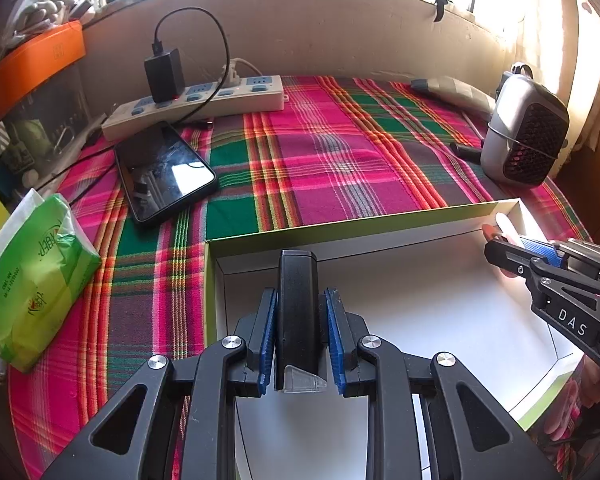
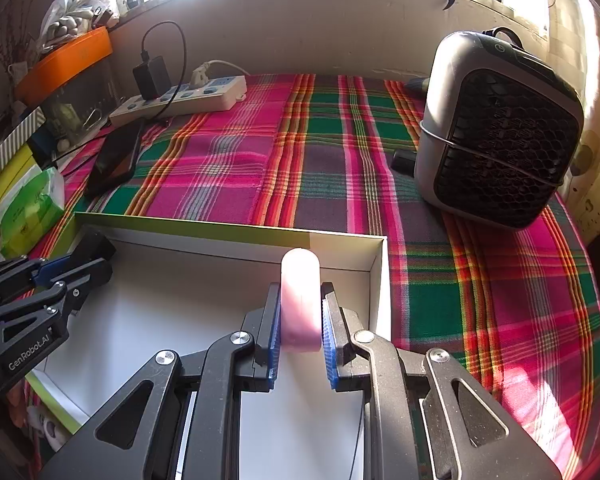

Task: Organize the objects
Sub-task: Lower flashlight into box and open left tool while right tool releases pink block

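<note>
The black block (image 1: 297, 312) hides its lower end between the pads. The white box (image 1: 380, 236) runs off the bottom edge. A dark item (image 2: 404, 161) beside the fan (image 2: 500, 132) is perhaps too small to identify.

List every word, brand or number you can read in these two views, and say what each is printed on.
"DAS" – on the right gripper.
"GenRobot.AI" – on the left gripper.
Print on the green tissue pack is upside down and too blurred to read.
Markings on the power strip: too small.

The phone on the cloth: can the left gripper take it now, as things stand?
Probably not yet. The left gripper is shut on a black block over the white box, so its jaws are full. The cloth between box and phone looks free.
</note>
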Motion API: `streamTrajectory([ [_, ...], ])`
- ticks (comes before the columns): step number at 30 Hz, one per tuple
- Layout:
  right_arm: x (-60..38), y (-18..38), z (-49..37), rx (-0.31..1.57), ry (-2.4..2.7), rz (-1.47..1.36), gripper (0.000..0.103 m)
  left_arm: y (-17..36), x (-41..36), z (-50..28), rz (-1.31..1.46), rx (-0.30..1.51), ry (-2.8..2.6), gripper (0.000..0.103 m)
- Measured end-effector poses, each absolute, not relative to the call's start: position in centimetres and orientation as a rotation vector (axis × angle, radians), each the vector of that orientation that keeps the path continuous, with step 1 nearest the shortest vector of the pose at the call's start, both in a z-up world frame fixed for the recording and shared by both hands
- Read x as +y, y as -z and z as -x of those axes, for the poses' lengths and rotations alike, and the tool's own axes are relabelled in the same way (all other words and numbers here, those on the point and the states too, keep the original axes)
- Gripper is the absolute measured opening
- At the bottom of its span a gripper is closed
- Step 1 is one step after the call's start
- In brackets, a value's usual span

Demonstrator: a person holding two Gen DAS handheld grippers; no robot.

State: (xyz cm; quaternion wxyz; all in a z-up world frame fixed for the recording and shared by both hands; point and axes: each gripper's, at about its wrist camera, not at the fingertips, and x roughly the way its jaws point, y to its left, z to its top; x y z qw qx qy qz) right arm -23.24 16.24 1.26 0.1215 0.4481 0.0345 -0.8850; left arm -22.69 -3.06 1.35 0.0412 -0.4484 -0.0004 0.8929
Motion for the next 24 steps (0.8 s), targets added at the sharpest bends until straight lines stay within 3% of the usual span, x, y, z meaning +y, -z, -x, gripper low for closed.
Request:
streamTrajectory([
  [24,16.13,-1.27,23.26,0.117,2.595,-1.304,0.021,-1.4,-3.35,22.87,1.363,-0.017,-2.729,0.022],
])
